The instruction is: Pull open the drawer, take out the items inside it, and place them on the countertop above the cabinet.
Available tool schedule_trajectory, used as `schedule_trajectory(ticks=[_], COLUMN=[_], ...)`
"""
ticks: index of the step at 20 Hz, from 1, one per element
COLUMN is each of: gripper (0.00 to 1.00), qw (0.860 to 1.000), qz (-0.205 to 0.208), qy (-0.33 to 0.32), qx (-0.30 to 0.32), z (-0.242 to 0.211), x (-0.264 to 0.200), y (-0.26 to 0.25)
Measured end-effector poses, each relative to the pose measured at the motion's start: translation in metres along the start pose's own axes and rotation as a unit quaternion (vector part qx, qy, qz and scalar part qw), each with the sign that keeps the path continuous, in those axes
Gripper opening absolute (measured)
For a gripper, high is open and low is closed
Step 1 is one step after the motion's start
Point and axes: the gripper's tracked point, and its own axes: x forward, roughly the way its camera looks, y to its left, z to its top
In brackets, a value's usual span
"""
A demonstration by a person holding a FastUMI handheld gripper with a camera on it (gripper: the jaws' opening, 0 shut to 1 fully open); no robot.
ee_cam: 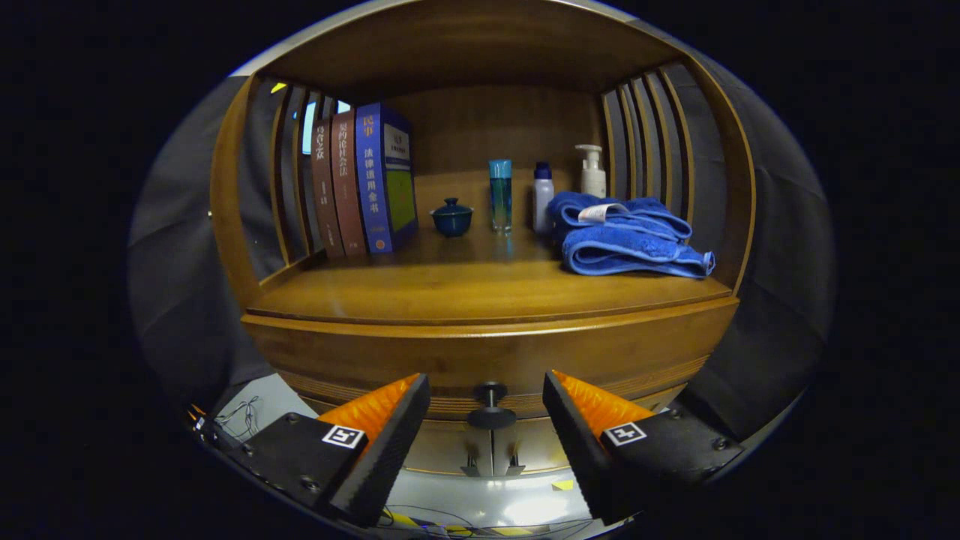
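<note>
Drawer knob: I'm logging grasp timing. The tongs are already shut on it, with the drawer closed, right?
Not quite. In the gripper view the tongs are open, the drawer knob sitting untouched between their fingers. The drawer is closed, as you say.

Tongs point(486, 409) (square tags, screws).

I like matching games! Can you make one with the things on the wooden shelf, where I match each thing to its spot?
Things:
1. small dark blue lidded teacup
2. folded blue towel
3. tall blue book
4. round black drawer knob

Places:
A. between the open gripper fingers
B. next to the brown books
C. just right of the books
D. in front of the white pump bottle

Pairs: 1-C, 2-D, 3-B, 4-A
</note>
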Motion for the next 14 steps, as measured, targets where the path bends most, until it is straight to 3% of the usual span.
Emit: schedule_trajectory(ticks=[3, 6, 10, 12, 14], gripper=[1.00, 0.92, 0.52, 0.43, 0.43], qw=[1.000, 0.999, 0.999, 0.999, 0.999], qz=[-0.001, -0.002, -0.008, -0.004, -0.006], qy=[0.017, 0.033, 0.049, 0.046, 0.045], qx=[0.007, 0.004, 0.001, 0.004, -0.001], z=[-0.015, -0.026, -0.033, -0.038, -0.035], x=[0.011, 0.021, 0.022, 0.030, 0.026], y=[-0.003, -0.004, -0.005, -0.007, -0.007])
